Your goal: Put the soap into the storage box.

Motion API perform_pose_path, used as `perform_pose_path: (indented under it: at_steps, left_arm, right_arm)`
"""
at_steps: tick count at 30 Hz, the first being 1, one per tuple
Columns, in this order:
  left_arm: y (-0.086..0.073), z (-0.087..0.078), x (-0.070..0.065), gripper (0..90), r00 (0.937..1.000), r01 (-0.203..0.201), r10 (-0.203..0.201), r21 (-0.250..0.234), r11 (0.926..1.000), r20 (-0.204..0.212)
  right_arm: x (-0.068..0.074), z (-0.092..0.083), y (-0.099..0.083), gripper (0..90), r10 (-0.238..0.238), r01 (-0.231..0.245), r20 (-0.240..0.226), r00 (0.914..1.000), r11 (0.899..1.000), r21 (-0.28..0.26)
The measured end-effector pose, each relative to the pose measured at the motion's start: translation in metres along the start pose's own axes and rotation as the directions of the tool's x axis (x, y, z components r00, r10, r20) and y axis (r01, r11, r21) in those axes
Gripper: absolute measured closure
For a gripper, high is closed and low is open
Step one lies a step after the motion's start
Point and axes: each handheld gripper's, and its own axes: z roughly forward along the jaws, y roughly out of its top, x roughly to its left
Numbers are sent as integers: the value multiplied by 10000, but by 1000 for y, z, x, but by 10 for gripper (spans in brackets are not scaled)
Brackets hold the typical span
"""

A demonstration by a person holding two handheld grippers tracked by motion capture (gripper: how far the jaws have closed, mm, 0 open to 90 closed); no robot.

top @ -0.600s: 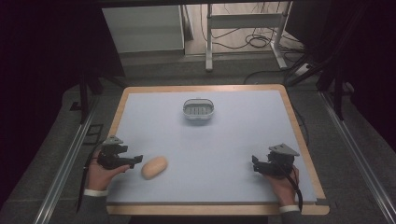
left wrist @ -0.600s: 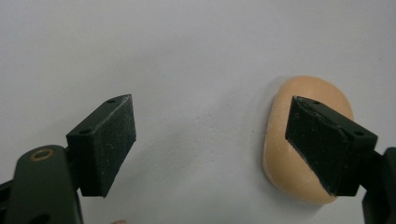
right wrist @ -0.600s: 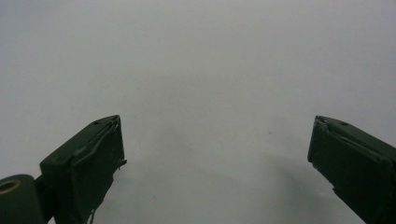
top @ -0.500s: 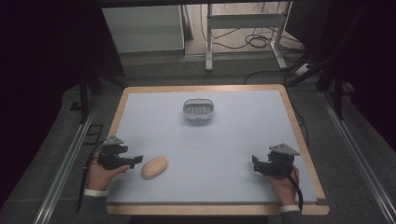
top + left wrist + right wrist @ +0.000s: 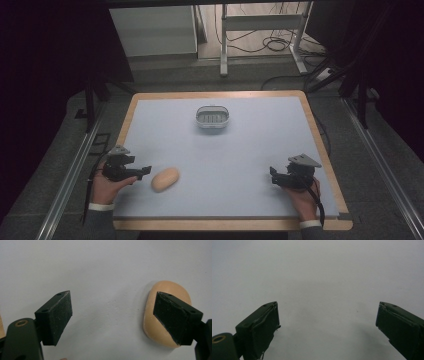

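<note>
A tan, rounded bar like a piece of soap [image 5: 165, 179] lies on the pale table mat near the front left. My left gripper [image 5: 145, 170] rests just to its left, jaws open and pointing at it. In the left gripper view the soap [image 5: 165, 302] lies partly behind the right jaw, with nothing between the two pads. My right gripper [image 5: 273, 175] sits open at the front right of the mat, and the right gripper view has bare mat between its jaws [image 5: 327, 320]. A small white slotted dish [image 5: 212, 117] stands at the middle back.
The table mat [image 5: 260, 150] has a wooden border [image 5: 325, 150]. Metal rails run along both sides of the table. A white cabinet, frame legs and cables stand on the floor beyond the far edge.
</note>
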Motion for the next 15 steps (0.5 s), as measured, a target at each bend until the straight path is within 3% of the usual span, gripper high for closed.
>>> perform_pose_path:
  at_steps: [15]
  left_arm:
    - [0, 3, 0, 156, 10000, -32, 32, 122, 9999, -8]
  right_arm:
    - [0, -1, -1, 56, -7, 8, 65, 10000, 10000, -95]
